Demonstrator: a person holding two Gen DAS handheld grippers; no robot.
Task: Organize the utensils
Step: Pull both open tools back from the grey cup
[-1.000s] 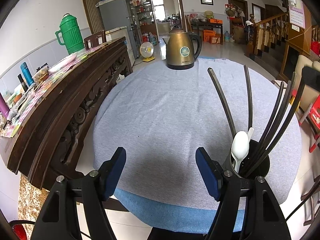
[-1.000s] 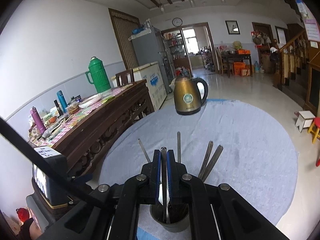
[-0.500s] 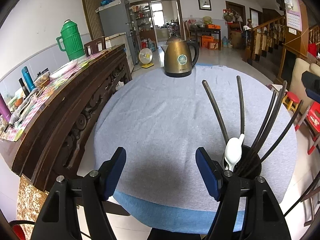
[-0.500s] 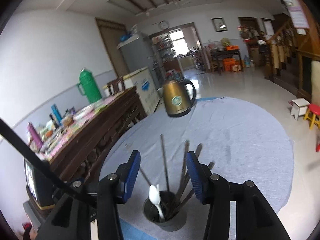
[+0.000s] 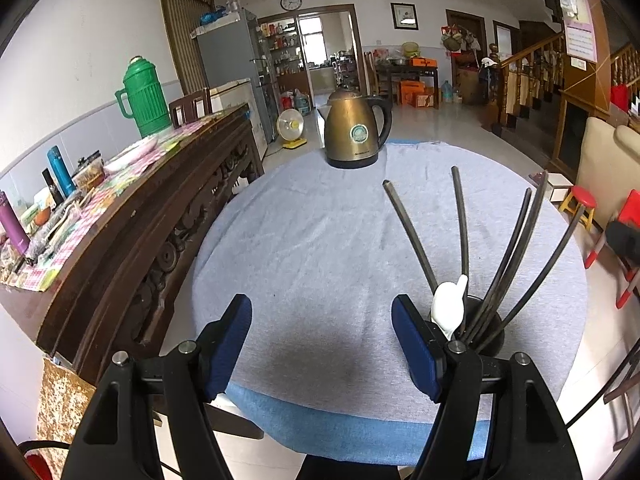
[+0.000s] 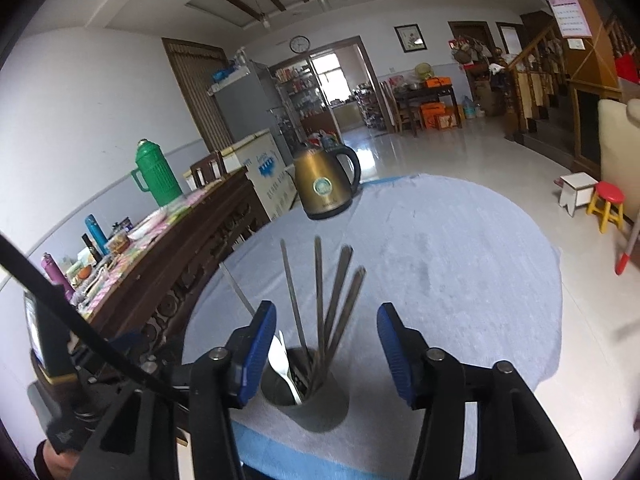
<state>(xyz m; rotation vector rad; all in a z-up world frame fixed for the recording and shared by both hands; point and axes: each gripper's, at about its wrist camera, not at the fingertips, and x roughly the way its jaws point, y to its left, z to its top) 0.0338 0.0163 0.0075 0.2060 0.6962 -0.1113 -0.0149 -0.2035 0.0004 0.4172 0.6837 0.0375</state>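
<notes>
Both tongs are held apart with nothing gripped: the left gripper (image 5: 322, 340) is spread wide over bare cloth, and the right gripper's (image 6: 326, 354) jaws have just been opening above the cup (image 6: 306, 398). A round table (image 5: 320, 240) is covered in grey cloth, with a kettle (image 5: 354, 128) at its far edge. Near the front edge, chopsticks (image 6: 318, 300) and a white spoon (image 5: 448, 306) are held in the cup. Only the right view shows the cup's inside; only the left shows the spoon's bowl uppermost.

The round table (image 5: 320, 248) is viewed downward, close, from both wrists; kettle (image 5: 354, 132) and utensil cup (image 6: 308, 396) are shared by both views.
</notes>
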